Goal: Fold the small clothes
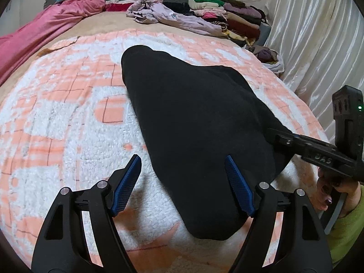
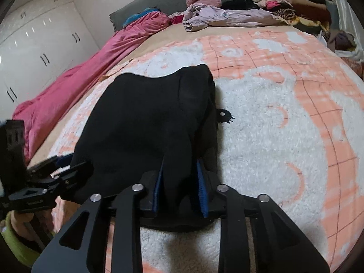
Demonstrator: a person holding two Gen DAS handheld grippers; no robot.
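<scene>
Garment (image 1: 193,122), black, lies on the fleece blanket (image 1: 68,118), running from 12 o'clock down to 6 in the left wrist view, near end rounded, far end squared off. Left gripper (image 1: 183,182) is spread wide, blue pads (image 1: 127,182) apart; left pad over bare blanket, right pad over the garment's near edge, neither pressing cloth, so released. Right gripper (image 2: 180,182) is clenched on the garment (image 2: 145,122): a fold of black cloth bunches up between its two blue pads (image 2: 201,186) at 6 o'clock in the right wrist view. From the left view the right gripper (image 1: 279,137) comes in at 3 o'clock, tips buried in the garment's right edge, a hand (image 1: 329,193) in a green sleeve (image 1: 348,227) holding it. From the right view the left gripper (image 2: 66,163) sits at 9 o'clock, just beside the garment's left edge; contact cannot be told. Pink quilt (image 2: 75,79) along the bed's left side at 10 o'clock. Lilac shirt (image 1: 163,13), crumpled, at 12 o'clock, well beyond the garment. Stack (image 1: 227,13) of folded clothes at 1 o'clock by the curtain (image 1: 318,45). White wardrobe (image 2: 34,34) at 10 o'clock in the right view.
</scene>
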